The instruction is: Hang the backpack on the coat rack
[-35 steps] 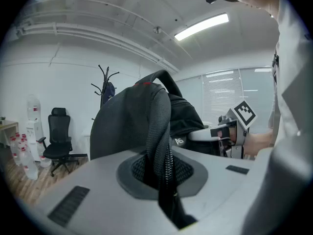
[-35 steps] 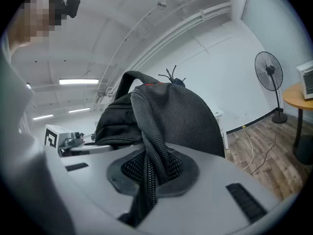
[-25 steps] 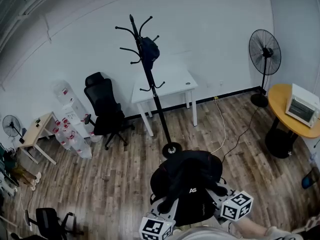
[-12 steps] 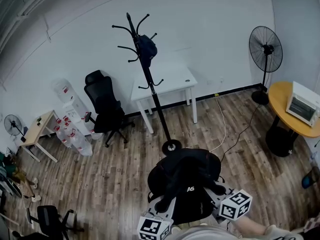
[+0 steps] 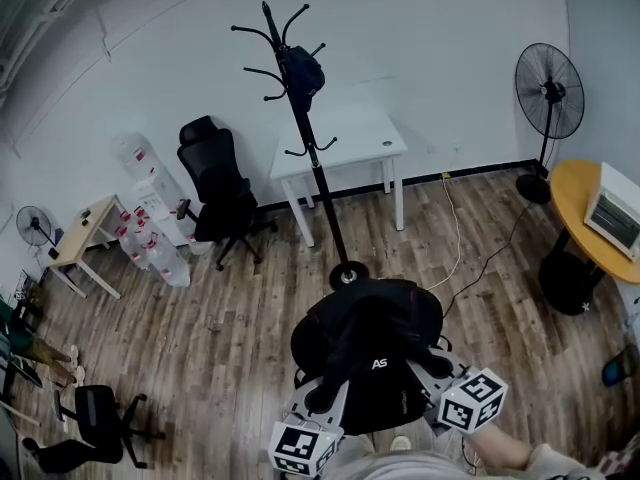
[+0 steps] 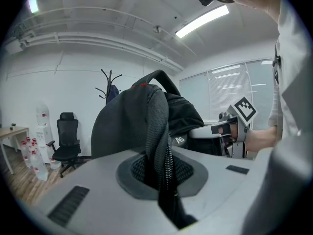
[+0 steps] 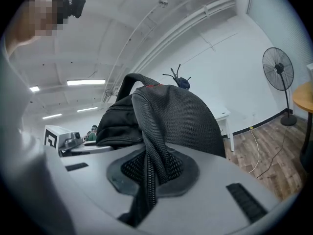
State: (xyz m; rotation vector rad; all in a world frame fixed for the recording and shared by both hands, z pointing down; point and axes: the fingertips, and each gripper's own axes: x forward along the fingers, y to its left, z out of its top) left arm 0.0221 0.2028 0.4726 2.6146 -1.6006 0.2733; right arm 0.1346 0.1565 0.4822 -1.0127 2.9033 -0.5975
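Note:
In the head view a black backpack (image 5: pixel 375 338) hangs low in front of me between both grippers. My left gripper (image 5: pixel 325 398) is shut on one mesh shoulder strap (image 6: pixel 159 146), which runs up from between its jaws to the backpack (image 6: pixel 122 126). My right gripper (image 5: pixel 425 373) is shut on the other strap (image 7: pixel 149 160) of the backpack (image 7: pixel 186 116). The black coat rack (image 5: pixel 312 158) stands upright just beyond the bag, its round base (image 5: pixel 348 274) close to the bag's top. A dark item (image 5: pixel 302 68) hangs on one of its upper hooks. The coat rack (image 6: pixel 108 84) shows far off in the left gripper view.
A white table (image 5: pixel 345 153) stands behind the rack and a black office chair (image 5: pixel 215 193) to its left, by several water bottles (image 5: pixel 150 243). At the right are a standing fan (image 5: pixel 550 78) and a round yellow table (image 5: pixel 575 193) with a white oven (image 5: pixel 620 218). A cable (image 5: pixel 455 238) trails over the wooden floor.
Both grippers keep their hold on the straps. The backpack has shifted only slightly, and the whole view has drifted a little, so the rack sits slightly further right in the picture.

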